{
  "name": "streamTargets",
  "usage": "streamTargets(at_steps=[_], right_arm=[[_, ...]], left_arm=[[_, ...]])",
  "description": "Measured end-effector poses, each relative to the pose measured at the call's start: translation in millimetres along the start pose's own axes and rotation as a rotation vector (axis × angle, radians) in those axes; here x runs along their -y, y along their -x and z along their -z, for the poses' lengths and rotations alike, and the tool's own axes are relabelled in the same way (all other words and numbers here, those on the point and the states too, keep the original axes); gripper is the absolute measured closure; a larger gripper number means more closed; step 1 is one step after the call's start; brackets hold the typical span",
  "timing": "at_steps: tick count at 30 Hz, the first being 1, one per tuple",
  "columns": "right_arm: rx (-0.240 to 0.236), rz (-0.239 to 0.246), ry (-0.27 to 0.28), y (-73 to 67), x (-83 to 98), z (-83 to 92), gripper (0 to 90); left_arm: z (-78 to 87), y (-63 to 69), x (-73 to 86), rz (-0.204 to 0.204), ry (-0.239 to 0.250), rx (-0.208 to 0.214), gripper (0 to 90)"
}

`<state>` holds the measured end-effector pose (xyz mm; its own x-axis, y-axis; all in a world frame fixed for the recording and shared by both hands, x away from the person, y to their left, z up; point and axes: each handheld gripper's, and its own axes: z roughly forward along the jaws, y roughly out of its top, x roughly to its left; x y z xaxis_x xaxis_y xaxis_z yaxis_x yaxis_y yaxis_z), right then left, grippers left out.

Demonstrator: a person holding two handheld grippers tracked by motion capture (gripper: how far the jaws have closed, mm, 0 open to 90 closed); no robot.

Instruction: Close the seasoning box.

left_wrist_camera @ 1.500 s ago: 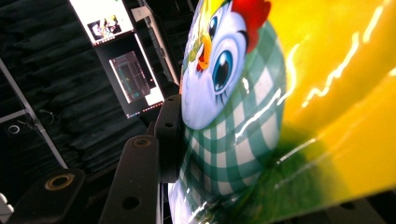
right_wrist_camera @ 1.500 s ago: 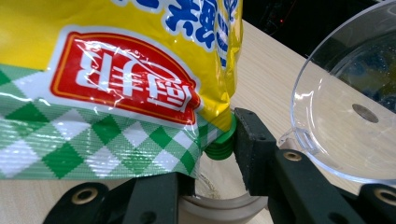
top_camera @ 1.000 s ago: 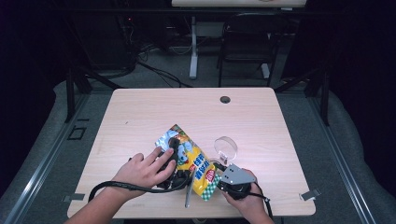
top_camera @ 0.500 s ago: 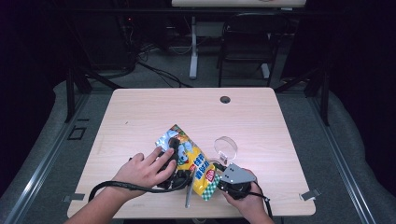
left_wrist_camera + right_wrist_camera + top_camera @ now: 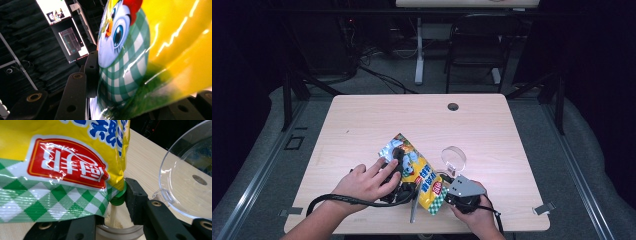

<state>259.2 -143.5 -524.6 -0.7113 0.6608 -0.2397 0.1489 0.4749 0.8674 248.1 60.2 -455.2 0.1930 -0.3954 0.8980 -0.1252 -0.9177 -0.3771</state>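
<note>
The wooden surface [image 5: 362, 125] carries a yellow snack bag [image 5: 417, 172] near its front edge, lying slantwise between 2 grippers. The left gripper [image 5: 398, 172] has the bag's upper part between its fingers [image 5: 75, 100], part-closed on it. The right gripper [image 5: 451, 192] clamps the bag's checked lower corner (a green spout [image 5: 118, 196] pours powder there). A clear plastic dish [image 5: 454, 159] sits just beyond.

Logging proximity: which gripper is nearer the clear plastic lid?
Right. The right gripper sits just below the clear plastic lid, at the snack bag's near end; the left gripper is across the bag, farther left.
</note>
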Motion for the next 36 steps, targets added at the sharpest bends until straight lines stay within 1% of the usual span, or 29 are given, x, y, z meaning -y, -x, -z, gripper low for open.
streamTargets(at_steps=[2,5,6,9,10,16,18,26,36], right_arm=[[0.000,0.002,-0.001,0.1,-0.1,0.4,70.8],[0.002,0.001,0.001,0.1,-0.3,0.6,70.7],[0.003,0.001,0.000,0.1,-0.3,0.5,70.8],[0.001,0.001,-0.003,0.2,0.1,0.0,70.8],[0.002,0.002,-0.004,0.1,0.2,-0.1,70.8],[0.000,0.000,0.001,0.5,-0.1,-0.7,70.8],[0.001,0.000,0.000,0.3,-0.1,-0.6,70.8],[0.002,0.002,-0.005,0.0,0.0,-0.6,70.8],[-0.005,-0.006,0.000,0.7,0.4,-2.1,70.9]], left_arm=[[0.4,-0.3,0.2,0.000,0.001,-0.003,65.0],[0.2,-0.7,0.5,0.001,0.003,0.003,65.0],[0.0,-0.1,0.4,0.002,0.003,-0.004,65.0],[-0.4,0.7,0.0,0.002,0.004,0.002,65.0],[-0.5,1.3,0.1,0.008,0.001,0.007,65.0],[-0.4,0.3,0.4,0.005,-0.001,0.005,65.0],[-0.1,-0.4,0.1,-0.004,0.001,0.000,65.0],[-0.3,0.0,-0.4,-0.003,0.003,0.002,65.1],[-1.2,-1.5,-0.7,-0.018,0.003,0.001,65.0]])
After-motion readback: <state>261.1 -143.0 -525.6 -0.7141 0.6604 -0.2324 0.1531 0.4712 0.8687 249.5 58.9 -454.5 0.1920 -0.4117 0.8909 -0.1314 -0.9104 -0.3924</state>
